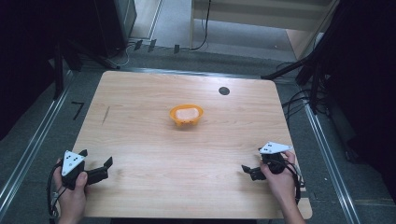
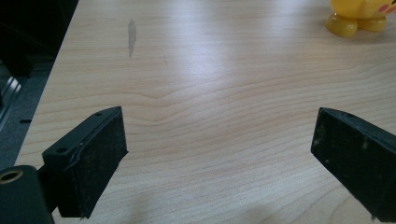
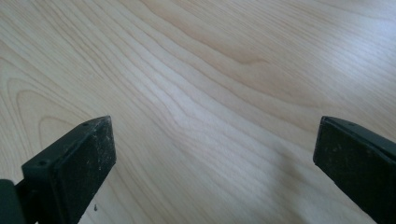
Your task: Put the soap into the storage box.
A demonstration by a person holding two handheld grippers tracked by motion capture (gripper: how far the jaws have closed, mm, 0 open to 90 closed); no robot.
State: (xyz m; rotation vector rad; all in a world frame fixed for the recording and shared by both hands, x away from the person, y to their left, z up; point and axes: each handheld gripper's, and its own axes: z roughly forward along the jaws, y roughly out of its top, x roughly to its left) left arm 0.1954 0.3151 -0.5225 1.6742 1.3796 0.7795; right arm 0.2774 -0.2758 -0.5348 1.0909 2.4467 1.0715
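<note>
Yellow toy (image 1: 186,115): centre frame, table (image 1: 140,93). We hold left gripper (image 1: 95,168) and right gripper (image 1: 250,170) low, jaws apart, roughly equidistant

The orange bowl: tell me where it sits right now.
In the high view the orange bowl sits near the middle of the wooden table, slightly toward the far edge, with the small black disc beyond it to the right.

Lab: rails (image 1: 28,149), cables (image 1: 299,100), bare table (image 1: 154,163).
</note>
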